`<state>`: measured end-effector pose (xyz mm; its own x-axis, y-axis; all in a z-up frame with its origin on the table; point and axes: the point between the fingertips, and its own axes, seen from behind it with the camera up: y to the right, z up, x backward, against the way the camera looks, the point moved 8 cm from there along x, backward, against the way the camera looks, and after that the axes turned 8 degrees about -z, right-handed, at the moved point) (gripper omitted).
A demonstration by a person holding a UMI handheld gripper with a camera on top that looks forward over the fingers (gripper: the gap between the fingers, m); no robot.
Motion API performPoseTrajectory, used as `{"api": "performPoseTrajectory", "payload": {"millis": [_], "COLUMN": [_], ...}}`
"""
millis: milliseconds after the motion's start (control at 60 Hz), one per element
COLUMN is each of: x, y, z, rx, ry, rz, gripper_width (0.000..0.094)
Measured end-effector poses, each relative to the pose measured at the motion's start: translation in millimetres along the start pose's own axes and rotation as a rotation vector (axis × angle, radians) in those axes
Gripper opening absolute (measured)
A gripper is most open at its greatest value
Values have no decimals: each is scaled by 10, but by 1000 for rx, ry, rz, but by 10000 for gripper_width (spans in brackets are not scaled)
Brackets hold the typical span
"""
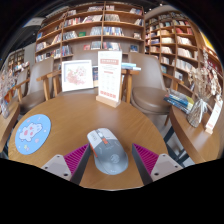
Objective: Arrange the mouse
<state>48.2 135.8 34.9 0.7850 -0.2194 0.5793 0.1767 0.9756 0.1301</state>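
Gripper (110, 160) spread wide, mouse (108, 152) between the 2 fingers, resting on table (70, 112), not gripped; next close on it, carry toward mat (32, 133)

No readable text anywhere. Print on upright sign (109, 78) at table's (60, 112) far edge: lines visible, too small to make out. Framed picture (77, 74) beside it at far edge: coloured image, no legible words. Round mat (32, 133) at table's left edge: pattern only. Book spines on shelves (95, 28) behind: illegible.
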Motion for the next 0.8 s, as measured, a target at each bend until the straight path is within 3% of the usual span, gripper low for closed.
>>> {"api": "performPoseTrajectory", "payload": {"millis": [367, 433, 517, 633, 800], "x": [-318, -332, -339, -259, 208], "y": [73, 30, -16, -47, -317], "z": [189, 204, 212, 277, 790], "rx": [-41, -36, -25, -93, -79], "ry": [-12, -5, -3, -44, 50], "rz": [-21, -5, 9, 10, -10], "gripper_width": [840, 740, 491, 445, 422]}}
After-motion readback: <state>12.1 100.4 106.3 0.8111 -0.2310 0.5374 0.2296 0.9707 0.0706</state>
